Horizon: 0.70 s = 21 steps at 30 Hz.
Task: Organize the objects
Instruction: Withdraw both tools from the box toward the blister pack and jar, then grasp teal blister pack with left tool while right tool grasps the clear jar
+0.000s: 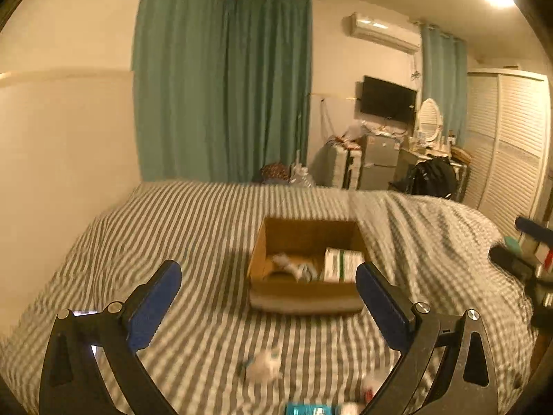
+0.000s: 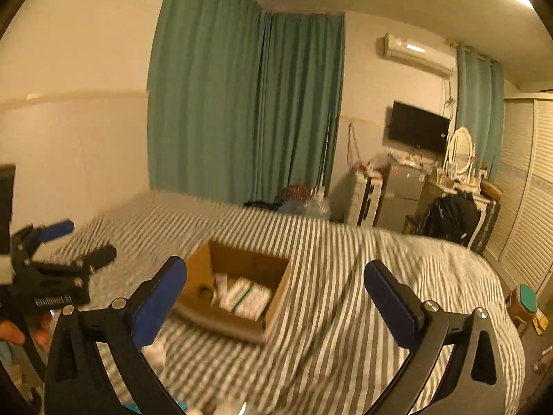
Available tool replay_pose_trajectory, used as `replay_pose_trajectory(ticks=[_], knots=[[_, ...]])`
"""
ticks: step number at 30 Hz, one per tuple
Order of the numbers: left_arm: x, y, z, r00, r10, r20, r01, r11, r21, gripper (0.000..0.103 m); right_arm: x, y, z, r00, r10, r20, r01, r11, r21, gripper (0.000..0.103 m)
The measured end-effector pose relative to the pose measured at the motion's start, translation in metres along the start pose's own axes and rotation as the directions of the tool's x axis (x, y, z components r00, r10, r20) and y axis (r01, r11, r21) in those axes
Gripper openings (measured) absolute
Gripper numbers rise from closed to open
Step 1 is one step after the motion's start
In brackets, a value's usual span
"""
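Nearest the left wrist camera, the left hand-held gripper (image 1: 268, 282) stood with its blue pads spread wide and nothing between them. Below it on the striped bed (image 1: 138, 242) lay a crumpled white packet (image 1: 264, 368), a teal box (image 1: 307, 409) cut off by the lower edge, and a small white-and-red item (image 1: 369, 385) too blurred to name. The right hand-held gripper (image 2: 276, 280) was likewise fully apart and empty.

Farther on, the open cardboard box (image 1: 304, 297) sat on the bedspread, already holding a white carton with a green stripe (image 1: 340, 264) and some loose white wrappers (image 1: 290, 266).

The crumpled packet looked light and soft (it would likely squash rather than slip), so a gentle pinch across its middle should serve; the teal box seemed stiff and best taken across its flat faces.

Only the left view showed the loose items still waiting near the camera. The right view showed instead the person's fingers (image 2: 13, 333) on the other tool's handle at the left edge, and a green-topped stool (image 2: 527, 299) beside the bed. Beyond hung the teal curtains (image 2: 242, 103).
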<state>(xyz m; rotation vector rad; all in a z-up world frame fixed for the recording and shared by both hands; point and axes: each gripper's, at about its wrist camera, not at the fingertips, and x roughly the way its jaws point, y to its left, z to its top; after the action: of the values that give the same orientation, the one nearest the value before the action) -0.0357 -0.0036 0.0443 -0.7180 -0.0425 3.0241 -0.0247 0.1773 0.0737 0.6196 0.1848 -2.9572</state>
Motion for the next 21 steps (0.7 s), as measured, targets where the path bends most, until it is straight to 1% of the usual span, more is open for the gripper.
replay_pose_trajectory(ticks=[2,4,5,6,7,9,10,12,13,15,16,17,18,19,20,21], knots=[[0.007,-0.003,-0.027,0.999,0.012,-0.053,-0.012,1.000,0.005,0.103,0.006,0.006,-0.033,0.998,0.033,-0.059,-0.034,0.999,-0.010,0.103],[0.019,-0.006,-0.055,0.993,0.046,-0.108,-0.046,0.999,0.002,0.103,0.021,0.012,-0.065,0.989,0.041,-0.139,-0.042,0.999,-0.007,0.103],[0.027,-0.008,-0.071,0.987,0.054,-0.149,-0.055,0.999,0.000,0.103,0.034,0.015,-0.085,0.977,0.061,-0.205,-0.062,0.998,0.001,0.103],[0.035,-0.011,-0.083,0.981,0.052,-0.185,-0.052,0.999,0.009,0.103,0.040,0.019,-0.098,0.968,0.071,-0.243,-0.072,0.997,0.007,0.102],[0.042,-0.014,-0.096,0.973,0.058,-0.224,-0.053,0.998,0.026,0.103,0.051,0.021,-0.114,0.953,0.079,-0.291,-0.078,0.997,0.018,0.102],[0.056,-0.016,-0.120,0.949,0.082,-0.303,-0.065,0.996,0.065,0.103,0.064,0.023,-0.136,0.930,0.091,-0.356,-0.086,0.996,0.030,0.102],[0.062,-0.017,-0.131,0.936,0.078,-0.343,-0.059,0.996,0.065,0.103,0.069,0.025,-0.145,0.918,0.095,-0.384,-0.093,0.995,0.024,0.101],[0.069,-0.013,-0.153,0.908,0.038,-0.418,-0.024,0.999,0.038,0.103,0.080,0.031,-0.159,0.896,0.097,-0.433,-0.109,0.994,-0.002,0.094],[0.071,-0.014,-0.158,0.897,0.027,-0.440,-0.009,0.999,0.042,0.103,0.083,0.032,-0.166,0.884,0.106,-0.455,-0.122,0.992,-0.006,0.092],[0.073,-0.020,-0.161,0.886,0.020,-0.463,0.009,0.998,0.061,0.103,0.091,0.033,-0.174,0.859,0.120,-0.497,-0.137,0.991,0.002,0.083],[0.076,-0.024,-0.165,0.875,0.011,-0.484,0.030,0.997,0.075,0.103,0.095,0.034,-0.176,0.850,0.120,-0.512,-0.138,0.990,0.004,0.080],[0.080,-0.030,-0.168,0.856,0.001,-0.518,0.055,0.994,0.094,0.103,0.100,0.033,-0.179,0.842,0.118,-0.527,-0.136,0.991,0.003,0.075],[0.083,-0.035,-0.171,0.843,-0.004,-0.538,0.075,0.991,0.110,0.103,0.097,0.035,-0.184,0.837,0.117,-0.535,-0.136,0.991,0.004,0.073],[0.085,-0.040,-0.175,0.830,-0.002,-0.558,0.090,0.987,0.130,0.103,0.100,0.034,-0.187,0.827,0.119,-0.549,-0.137,0.991,0.008,0.072],[0.088,-0.047,-0.182,0.814,0.010,-0.580,0.103,0.982,0.160,0.103,0.102,0.034,-0.189,0.823,0.126,-0.554,-0.141,0.990,0.015,0.071],[0.090,-0.052,-0.186,0.806,0.019,-0.591,0.110,0.977,0.181,0.103,0.103,0.034,-0.189,0.820,0.131,-0.557,-0.145,0.989,0.019,0.071]])
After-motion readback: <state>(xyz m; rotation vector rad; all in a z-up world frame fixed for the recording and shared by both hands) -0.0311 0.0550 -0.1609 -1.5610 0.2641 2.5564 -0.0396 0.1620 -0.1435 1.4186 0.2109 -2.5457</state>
